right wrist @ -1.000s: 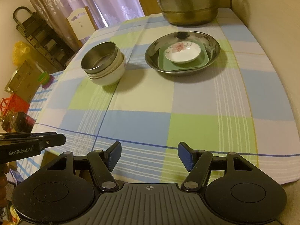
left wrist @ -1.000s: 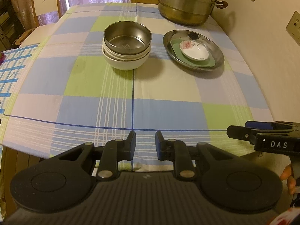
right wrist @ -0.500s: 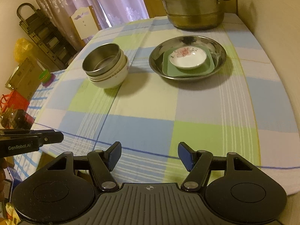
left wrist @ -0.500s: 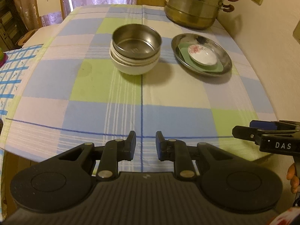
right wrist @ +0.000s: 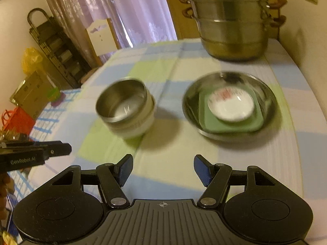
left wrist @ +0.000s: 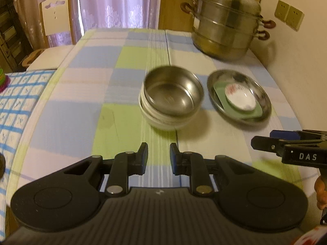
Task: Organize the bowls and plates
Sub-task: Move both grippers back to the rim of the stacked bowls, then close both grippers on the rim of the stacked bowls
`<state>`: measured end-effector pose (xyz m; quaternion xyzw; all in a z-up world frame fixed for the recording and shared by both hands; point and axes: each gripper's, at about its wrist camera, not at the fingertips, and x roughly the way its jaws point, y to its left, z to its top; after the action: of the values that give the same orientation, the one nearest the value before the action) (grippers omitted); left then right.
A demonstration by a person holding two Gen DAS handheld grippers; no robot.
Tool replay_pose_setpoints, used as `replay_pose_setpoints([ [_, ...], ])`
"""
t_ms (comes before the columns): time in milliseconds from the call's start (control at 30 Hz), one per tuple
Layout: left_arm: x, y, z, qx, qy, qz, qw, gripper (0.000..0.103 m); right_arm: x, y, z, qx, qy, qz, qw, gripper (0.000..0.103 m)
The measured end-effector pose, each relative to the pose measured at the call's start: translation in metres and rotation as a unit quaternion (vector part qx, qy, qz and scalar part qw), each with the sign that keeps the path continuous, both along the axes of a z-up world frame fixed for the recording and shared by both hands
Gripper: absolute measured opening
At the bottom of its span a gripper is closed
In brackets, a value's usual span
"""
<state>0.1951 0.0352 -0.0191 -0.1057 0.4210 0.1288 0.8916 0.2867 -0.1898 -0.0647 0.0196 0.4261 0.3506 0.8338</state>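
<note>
The left gripper [left wrist: 159,156], fingers narrowly apart and empty, pointed at the stack of bowls [left wrist: 171,100] lying at twelve o'clock, nearer than anything else. At two o'clock lay the steel plate [left wrist: 263,100] (a green dish and a white saucer nested inside). The right gripper [right wrist: 163,168], fingers wide and empty, faced that plate at one o'clock.
</note>
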Motion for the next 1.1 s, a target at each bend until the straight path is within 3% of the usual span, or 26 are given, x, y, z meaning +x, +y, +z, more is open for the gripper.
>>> replay_pose_setpoints([
  [467,0.071,0.045,-0.008,-0.006,-0.005,-0.024,0.9997,0.02,0.061,0.063,-0.003,0.038,-0.01,0.001,0.999,0.065],
  [767,0.093,0.059,-0.02,-0.007,0.009,-0.031,0.9995,0.02,0.08,0.077,-0.016,0.043,-0.001,-0.003,0.999,0.035],
  [967,0.102,0.065,-0.03,-0.009,0.022,-0.032,0.9992,0.02,0.085,0.082,-0.025,0.036,0.007,0.0,0.999,0.026],
  [1100,0.105,0.068,-0.034,-0.012,0.027,-0.032,0.9991,0.02,0.088,0.085,-0.028,0.032,0.012,0.0,0.999,0.025],
])
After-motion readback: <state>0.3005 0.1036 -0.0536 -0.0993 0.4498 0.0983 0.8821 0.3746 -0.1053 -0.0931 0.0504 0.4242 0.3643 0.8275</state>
